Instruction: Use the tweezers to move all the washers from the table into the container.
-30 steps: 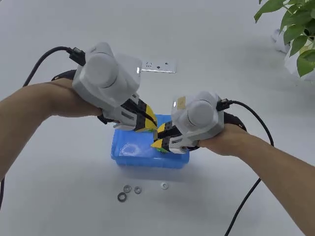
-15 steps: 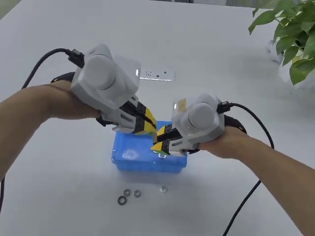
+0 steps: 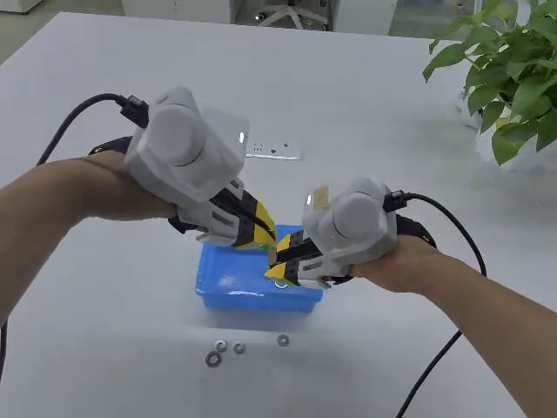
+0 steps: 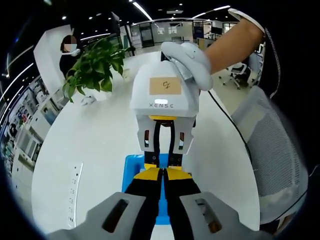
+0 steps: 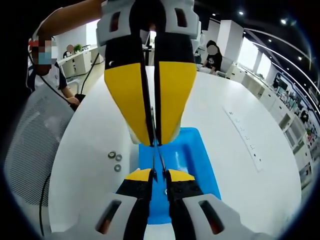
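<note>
Beside one container (image 3: 252,301), four washers (image 3: 213,358) (image 3: 220,346) (image 3: 238,347) (image 3: 283,340); two hand-held grippers (image 3: 265,233) (image 3: 277,272) apparently tight on one tweezers (image 5: 156,150).

Four washers (image 3: 238,347), one container (image 3: 228,283)

An open-plan office: a big round white tabletop (image 3: 392,113), a mesh office chair (image 4: 280,150), desks (image 5: 75,62) with people nearby, ceiling strip lights (image 4: 142,10), a potted plant (image 3: 509,78).

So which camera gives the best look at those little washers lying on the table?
The head view: four washers lie in the open by the blue container. The right gripper view catches three, small, beside the container. The left gripper view faces the right hand-held gripper instead.
</note>
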Demonstrator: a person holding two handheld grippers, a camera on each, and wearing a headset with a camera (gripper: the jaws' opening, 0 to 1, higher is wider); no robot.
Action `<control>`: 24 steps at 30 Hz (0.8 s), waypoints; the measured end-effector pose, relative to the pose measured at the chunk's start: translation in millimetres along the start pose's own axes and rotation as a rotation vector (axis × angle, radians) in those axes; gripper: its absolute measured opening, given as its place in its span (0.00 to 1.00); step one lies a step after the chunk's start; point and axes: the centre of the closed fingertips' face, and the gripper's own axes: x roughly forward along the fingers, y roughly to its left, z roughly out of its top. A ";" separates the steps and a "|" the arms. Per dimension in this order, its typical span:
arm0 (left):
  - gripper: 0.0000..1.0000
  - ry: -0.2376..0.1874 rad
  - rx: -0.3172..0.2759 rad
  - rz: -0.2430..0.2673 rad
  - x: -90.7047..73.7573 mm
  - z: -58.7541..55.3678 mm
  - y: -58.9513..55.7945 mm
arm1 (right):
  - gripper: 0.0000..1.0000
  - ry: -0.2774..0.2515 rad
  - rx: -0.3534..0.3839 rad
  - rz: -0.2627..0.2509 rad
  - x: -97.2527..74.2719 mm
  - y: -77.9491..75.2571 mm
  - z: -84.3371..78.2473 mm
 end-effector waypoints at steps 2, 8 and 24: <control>0.06 0.002 0.003 -0.001 -0.7 1.4 -3.2 | 0.13 0.001 -0.001 -0.002 -1.9 3.4 0.4; 0.06 0.004 0.010 -0.008 -1.1 5.1 -12.1 | 0.13 -0.001 0.003 -0.007 -6.1 10.4 -0.6; 0.06 0.005 0.019 -0.041 10.1 3.0 -35.0 | 0.13 0.009 0.014 0.001 -4.1 37.1 -13.7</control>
